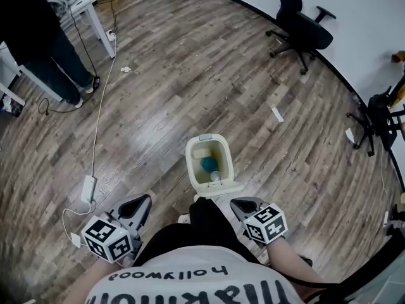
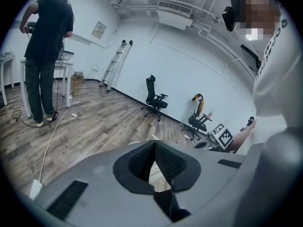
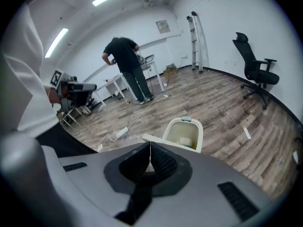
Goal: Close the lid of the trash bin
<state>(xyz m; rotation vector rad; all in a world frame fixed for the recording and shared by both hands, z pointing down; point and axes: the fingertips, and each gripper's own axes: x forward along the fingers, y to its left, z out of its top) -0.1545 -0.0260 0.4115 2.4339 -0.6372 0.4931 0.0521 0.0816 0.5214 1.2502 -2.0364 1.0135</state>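
The cream trash bin (image 1: 204, 147) stands open on the wood floor just ahead of my knees. Its lid (image 1: 219, 190) is tipped back on the near side. Inside lie a blue object (image 1: 208, 164) and a small white one. My left gripper (image 1: 142, 200) hovers low to the bin's left, jaws shut and empty. My right gripper (image 1: 241, 203) hangs just right of the lid, also shut with nothing in it. The right gripper view shows the bin (image 3: 185, 131) and the lid's edge (image 3: 152, 138) just beyond the right gripper (image 3: 150, 151). In the left gripper view, the left gripper (image 2: 154, 143) points across the room.
A person (image 1: 35, 40) stands at a white table (image 1: 88, 11) at the far left. A cable runs to a power strip (image 1: 87, 187) on the floor left of me. Office chairs (image 1: 302, 31) stand by the far wall, and paper scraps (image 1: 277, 114) lie on the floor.
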